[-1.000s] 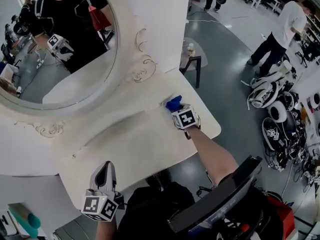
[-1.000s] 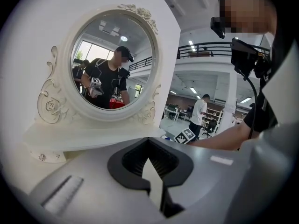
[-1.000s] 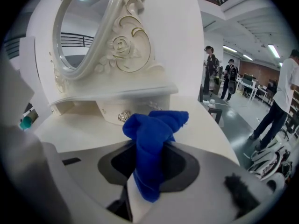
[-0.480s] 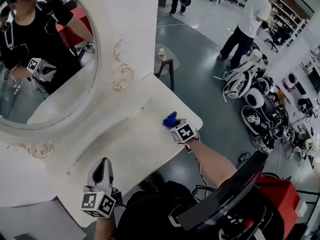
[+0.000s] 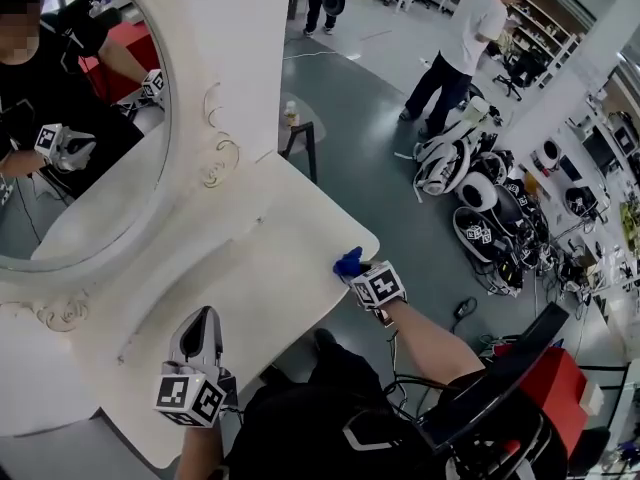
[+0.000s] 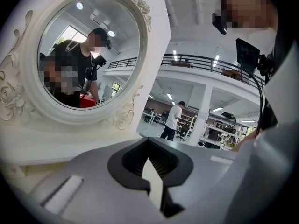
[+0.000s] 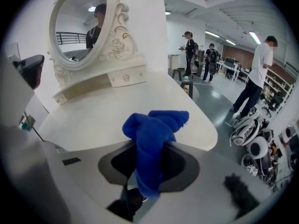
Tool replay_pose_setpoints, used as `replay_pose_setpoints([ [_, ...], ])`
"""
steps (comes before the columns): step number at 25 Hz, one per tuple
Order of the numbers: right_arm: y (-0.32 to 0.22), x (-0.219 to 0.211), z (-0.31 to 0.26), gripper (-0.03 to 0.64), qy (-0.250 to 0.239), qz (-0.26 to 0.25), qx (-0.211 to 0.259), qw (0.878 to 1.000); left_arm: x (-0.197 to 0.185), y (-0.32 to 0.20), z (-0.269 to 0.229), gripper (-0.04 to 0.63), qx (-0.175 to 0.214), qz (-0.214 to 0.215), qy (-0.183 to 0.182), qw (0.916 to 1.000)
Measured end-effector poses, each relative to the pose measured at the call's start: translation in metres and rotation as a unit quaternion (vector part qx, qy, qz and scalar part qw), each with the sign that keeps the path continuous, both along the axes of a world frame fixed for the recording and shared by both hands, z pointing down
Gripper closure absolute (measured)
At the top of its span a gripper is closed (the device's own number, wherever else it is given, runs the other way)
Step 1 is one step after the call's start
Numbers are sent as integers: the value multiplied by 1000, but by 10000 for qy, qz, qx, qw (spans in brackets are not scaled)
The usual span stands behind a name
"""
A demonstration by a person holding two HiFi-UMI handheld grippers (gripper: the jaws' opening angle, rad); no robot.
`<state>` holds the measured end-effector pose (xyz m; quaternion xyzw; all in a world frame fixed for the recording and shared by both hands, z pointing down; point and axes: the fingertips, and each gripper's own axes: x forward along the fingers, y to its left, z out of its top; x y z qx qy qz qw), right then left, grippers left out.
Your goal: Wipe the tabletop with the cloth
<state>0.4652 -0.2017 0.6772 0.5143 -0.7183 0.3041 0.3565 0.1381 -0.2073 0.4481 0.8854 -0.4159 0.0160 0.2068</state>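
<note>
A bunched blue cloth (image 7: 154, 139) is pinched between the jaws of my right gripper (image 7: 152, 164). In the head view that gripper (image 5: 358, 271) sits at the right front edge of the cream tabletop (image 5: 260, 268), with the cloth (image 5: 348, 262) sticking out over the edge. My left gripper (image 5: 198, 338) rests over the near left part of the tabletop, far from the cloth. In the left gripper view its jaws (image 6: 152, 169) are closed with nothing between them.
A round ornate mirror (image 5: 80, 128) stands at the back of the dressing table. The floor drops away past the right edge. A small stool with a bottle (image 5: 296, 133) stands behind. A person (image 5: 455, 48) and piled gear (image 5: 480, 198) are on the floor to the right.
My right gripper has dragged the blue cloth rightward and toward me across the tabletop to its right front edge. My left gripper has stayed put.
</note>
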Motion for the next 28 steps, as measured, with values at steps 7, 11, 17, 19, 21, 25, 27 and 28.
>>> replay_pose_setpoints([
  [7,-37,-5,-14,488,-296,-372,230,9986,11,-9,2,588,31,-447,-193,9988],
  [11,-128,-32,-20,486,-499,-856,564,9935,25,-11,2,588,-68,-960,-314,9949],
  [17,-226,-58,-7,486,-391,-1239,562,9899,32,3,-11,588,15,-1710,-514,9839],
  [19,-233,-61,-6,486,-435,-1265,486,9898,32,9,-12,588,-84,-1881,-594,9803],
  [21,-224,-61,-8,488,-414,-1371,493,9885,33,15,-14,588,-153,-1974,-602,9784],
  [25,-187,-52,-13,488,-342,-1606,458,9854,42,17,-23,588,-106,-1872,-566,9806],
  [27,-163,-43,-14,488,-345,-1652,379,9849,50,15,-27,588,-63,-1747,-560,9830],
  [28,-151,-38,-13,488,-338,-1671,344,9848,53,13,-27,588,-10,-1656,-564,9846],
])
